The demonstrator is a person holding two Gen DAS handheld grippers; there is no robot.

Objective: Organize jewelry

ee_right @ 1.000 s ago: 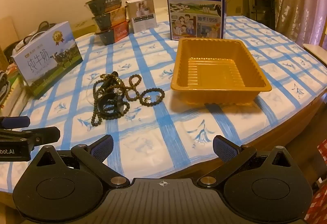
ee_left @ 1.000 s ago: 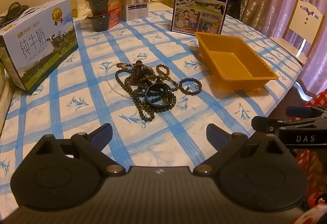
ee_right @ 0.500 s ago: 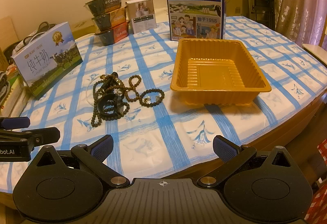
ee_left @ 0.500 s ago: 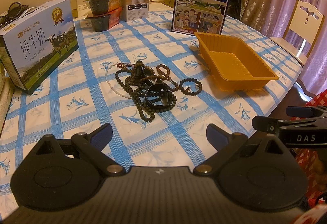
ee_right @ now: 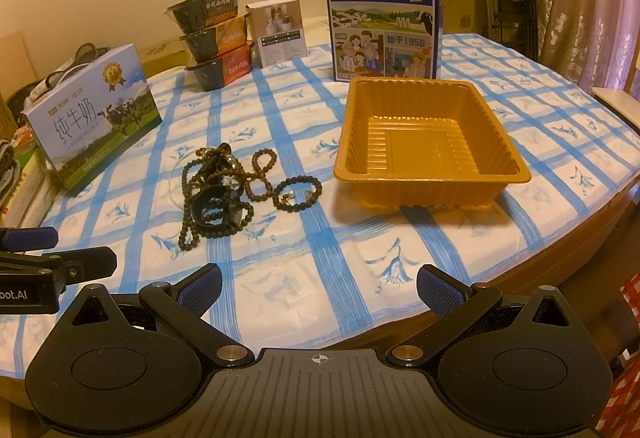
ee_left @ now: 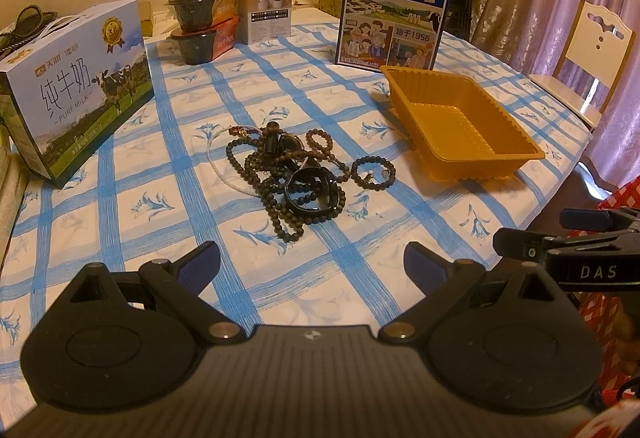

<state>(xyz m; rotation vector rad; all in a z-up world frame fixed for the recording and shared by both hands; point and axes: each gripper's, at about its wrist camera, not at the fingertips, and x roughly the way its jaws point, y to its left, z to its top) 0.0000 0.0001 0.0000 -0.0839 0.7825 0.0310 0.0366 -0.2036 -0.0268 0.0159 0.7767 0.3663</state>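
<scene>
Not started: tray (ee_right: 432,142) empty, bead pile (ee_left: 296,174) untouched left of it; left gripper (ee_left: 312,262) and right gripper (ee_right: 320,282) both spread, empty.

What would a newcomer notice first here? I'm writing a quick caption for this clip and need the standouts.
The eye lands first on the dark tangle of bead strings and bangles heaped mid-table on the blue-checked tablecloth. Just to its right sits the empty orange tray, with a tall blue milk carton standing behind it. The left gripper and right gripper both hang open at the near edge.
</scene>
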